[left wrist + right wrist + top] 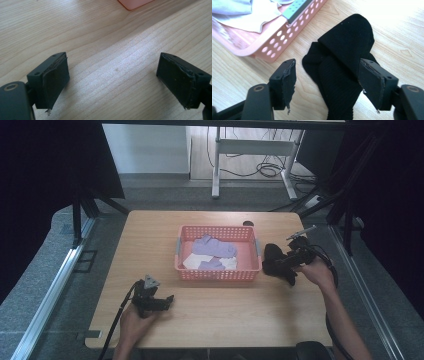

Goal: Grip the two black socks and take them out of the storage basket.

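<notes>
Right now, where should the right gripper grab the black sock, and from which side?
Probably at the bunched fold of the black sock, coming straight down from above. It lies flat on the table beside the pink basket; the raised fold gives the open right gripper cloth to pinch.

No legible text or labels.

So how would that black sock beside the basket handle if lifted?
The black sock lies crumpled and folded over itself, so it is probably floppy and would drape. Its ribbed knit looks grippy rather than slippery. Being thin fabric, it is likely light.
</notes>
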Demonstrator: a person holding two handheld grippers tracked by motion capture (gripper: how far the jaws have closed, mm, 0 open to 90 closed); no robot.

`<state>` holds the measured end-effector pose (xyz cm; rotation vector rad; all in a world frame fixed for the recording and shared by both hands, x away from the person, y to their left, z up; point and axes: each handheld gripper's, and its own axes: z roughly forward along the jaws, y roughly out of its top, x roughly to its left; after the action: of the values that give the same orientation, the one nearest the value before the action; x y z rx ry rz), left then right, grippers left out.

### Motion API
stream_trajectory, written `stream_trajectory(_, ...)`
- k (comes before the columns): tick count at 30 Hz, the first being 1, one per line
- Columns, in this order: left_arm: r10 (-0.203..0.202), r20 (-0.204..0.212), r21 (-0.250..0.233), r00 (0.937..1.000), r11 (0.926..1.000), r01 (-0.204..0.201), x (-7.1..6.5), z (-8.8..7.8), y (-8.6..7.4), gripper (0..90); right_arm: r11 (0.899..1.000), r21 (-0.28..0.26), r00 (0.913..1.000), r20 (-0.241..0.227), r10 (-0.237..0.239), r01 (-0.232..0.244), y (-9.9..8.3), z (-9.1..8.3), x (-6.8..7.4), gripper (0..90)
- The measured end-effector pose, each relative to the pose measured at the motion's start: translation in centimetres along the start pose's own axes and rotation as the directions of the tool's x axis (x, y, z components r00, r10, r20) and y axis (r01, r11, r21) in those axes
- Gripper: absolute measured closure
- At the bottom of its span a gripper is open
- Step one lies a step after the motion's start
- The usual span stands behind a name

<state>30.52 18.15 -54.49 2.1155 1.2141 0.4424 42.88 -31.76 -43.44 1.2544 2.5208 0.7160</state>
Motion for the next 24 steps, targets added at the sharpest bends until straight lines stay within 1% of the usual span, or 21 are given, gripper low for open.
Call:
stream_trajectory(4,0.0,0.0,0.0,1.0,1.0,0.0,0.0,0.0,0.0,10.6,1.0,-0.012,0.9999,-0.008,-0.007,0.007,-0.1,-0.6,0.7,26.6)
stream_trajectory(8,0.0,0.0,0.0,1.0,1.0,0.0,0.0,0.0,0.0,10.6,0.999,-0.023,0.9994,-0.014,-0.031,0.031,-0.2,-1.2,1.6,23.2)
stream_trajectory(12,-0.001,0.0,-0.001,1.0,1.0,0.001,0.0,0.0,0.0,10.6,0.999,-0.034,0.9987,-0.028,-0.043,0.042,-0.4,-1.5,2.4,20.8)
stream_trajectory(17,0.0,0.0,0.0,1.0,1.0,0.0,0.0,0.0,0.0,10.6,0.998,-0.034,0.9975,-0.04,-0.058,0.056,-0.8,-1.3,3.3,19.5)
stream_trajectory(20,0.0,0.0,0.0,1.0,1.0,0.0,0.0,0.0,0.0,10.6,0.996,-0.047,0.9961,-0.052,-0.072,0.069,-1.0,-0.9,3.9,19.5)
stream_trajectory(21,0.0,0.0,0.0,1.0,1.0,0.0,0.0,0.0,0.0,10.6,0.997,-0.048,0.9959,-0.058,-0.07,0.067,-1.1,-0.8,4.2,19.4)
stream_trajectory(22,0.0,0.0,0.0,1.0,1.0,0.0,0.0,0.0,0.0,10.6,0.996,-0.051,0.9949,-0.062,-0.08,0.077,-1.2,-0.6,4.4,19.2)
stream_trajectory(24,-0.004,0.0,-0.003,1.0,1.0,0.004,0.0,0.0,0.0,10.6,0.995,-0.05,0.9938,-0.07,-0.086,0.082,-1.3,-0.4,5.0,19.0)
